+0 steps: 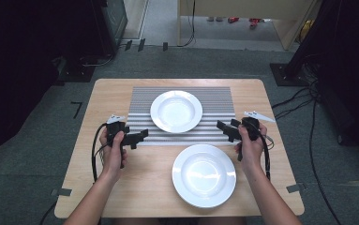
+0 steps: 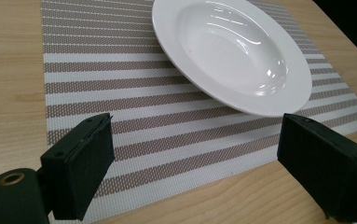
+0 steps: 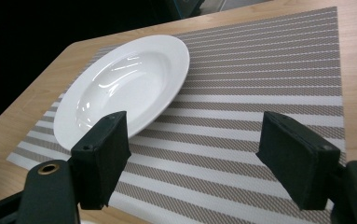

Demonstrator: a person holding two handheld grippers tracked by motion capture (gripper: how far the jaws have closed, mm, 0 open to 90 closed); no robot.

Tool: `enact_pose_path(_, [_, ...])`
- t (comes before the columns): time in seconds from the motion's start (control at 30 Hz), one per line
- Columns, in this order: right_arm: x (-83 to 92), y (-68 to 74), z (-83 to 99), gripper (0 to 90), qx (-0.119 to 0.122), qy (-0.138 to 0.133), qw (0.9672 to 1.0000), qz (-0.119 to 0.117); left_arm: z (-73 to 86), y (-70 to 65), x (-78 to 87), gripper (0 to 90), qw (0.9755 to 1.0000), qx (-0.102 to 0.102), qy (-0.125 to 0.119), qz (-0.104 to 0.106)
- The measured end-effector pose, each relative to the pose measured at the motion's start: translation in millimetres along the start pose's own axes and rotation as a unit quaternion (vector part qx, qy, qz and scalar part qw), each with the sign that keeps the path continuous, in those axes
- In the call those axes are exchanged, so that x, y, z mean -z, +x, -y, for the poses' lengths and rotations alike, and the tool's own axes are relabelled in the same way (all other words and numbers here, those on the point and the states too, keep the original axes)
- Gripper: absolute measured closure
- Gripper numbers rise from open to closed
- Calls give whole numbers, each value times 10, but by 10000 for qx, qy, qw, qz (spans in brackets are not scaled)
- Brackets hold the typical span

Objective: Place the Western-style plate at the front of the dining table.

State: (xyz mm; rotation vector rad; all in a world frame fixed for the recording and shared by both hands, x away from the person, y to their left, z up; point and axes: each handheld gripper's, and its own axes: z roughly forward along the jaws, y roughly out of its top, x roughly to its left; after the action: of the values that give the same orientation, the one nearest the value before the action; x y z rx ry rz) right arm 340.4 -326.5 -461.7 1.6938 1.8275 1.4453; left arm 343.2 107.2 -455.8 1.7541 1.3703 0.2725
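A white deep plate (image 1: 176,111) rests on a grey striped placemat (image 1: 142,101) at the middle of the wooden table. A second white plate (image 1: 204,175) lies on the bare wood nearer the person. My left gripper (image 1: 142,135) hovers at the mat's left front corner, jaws wide apart with nothing between them; its own view shows the plate (image 2: 234,51) ahead on the mat (image 2: 120,93). My right gripper (image 1: 224,127) hovers at the mat's right front corner, also empty; the plate (image 3: 125,86) lies beyond its jaws on the mat (image 3: 269,79).
The wooden table (image 1: 116,187) has rounded corners, with grey carpet around it. Cables (image 1: 303,101) run over the floor at the right. Dark equipment stands at the back left and far right.
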Motion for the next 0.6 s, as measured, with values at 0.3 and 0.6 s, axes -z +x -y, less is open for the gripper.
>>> enact_pose_path(0.3, [251,-129,161,220,90,61,9999,17,193,7,152,99,9999,-151,-47,-30])
enact_pose_path(0.6, [481,-237,288,205,178,78,9997,135,355,22,290,99,9997,-215,-92,-93])
